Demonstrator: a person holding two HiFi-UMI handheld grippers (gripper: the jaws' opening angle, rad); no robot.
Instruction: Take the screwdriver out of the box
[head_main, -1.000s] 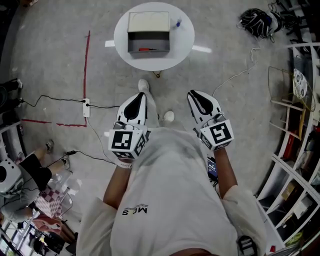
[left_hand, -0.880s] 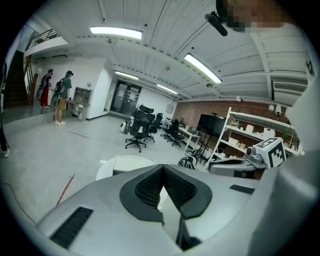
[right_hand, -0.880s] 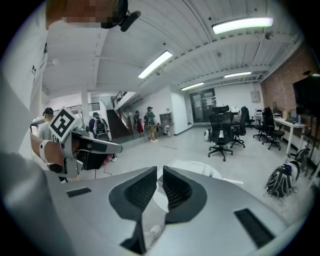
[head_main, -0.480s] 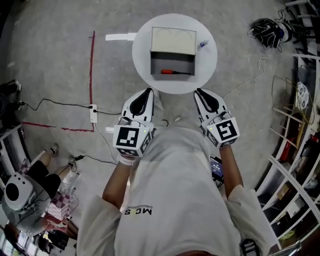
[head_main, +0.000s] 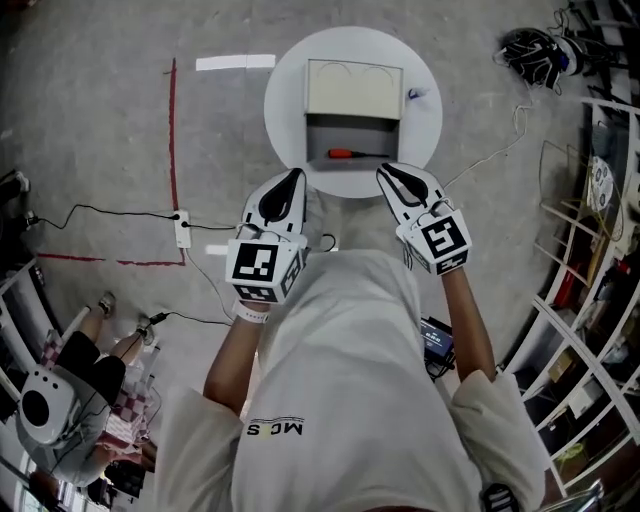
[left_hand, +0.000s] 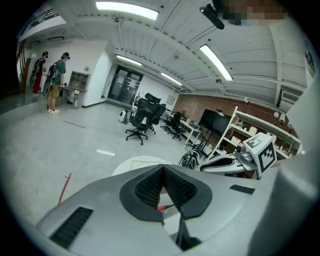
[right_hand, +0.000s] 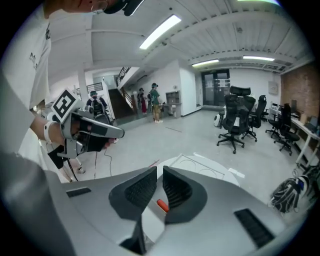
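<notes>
A grey box (head_main: 353, 140) stands open on the round white table (head_main: 285, 110), its pale lid (head_main: 355, 88) tipped back. The red-handled screwdriver (head_main: 345, 153) lies inside, along the box floor. My left gripper (head_main: 294, 177) hovers at the table's near edge, just left of the box front, jaws shut and empty. My right gripper (head_main: 387, 171) hangs over the box's near right corner, its pads almost touching with nothing between them. In the left gripper view the left gripper (left_hand: 163, 169) frames the screwdriver (left_hand: 161, 207) below its pads. The right gripper (right_hand: 160, 172) sees the screwdriver (right_hand: 162, 205) too.
A small blue item (head_main: 414, 95) lies on the table right of the box. On the floor are a red tape line (head_main: 172, 130), a power strip with cables (head_main: 181, 228) and a black bag (head_main: 528, 45). Shelves (head_main: 600, 250) line the right; a person (head_main: 60, 370) sits at lower left.
The person has stepped up to the table, so table and box now lie just ahead of both grippers. The right gripper has reached over the box's near corner.
</notes>
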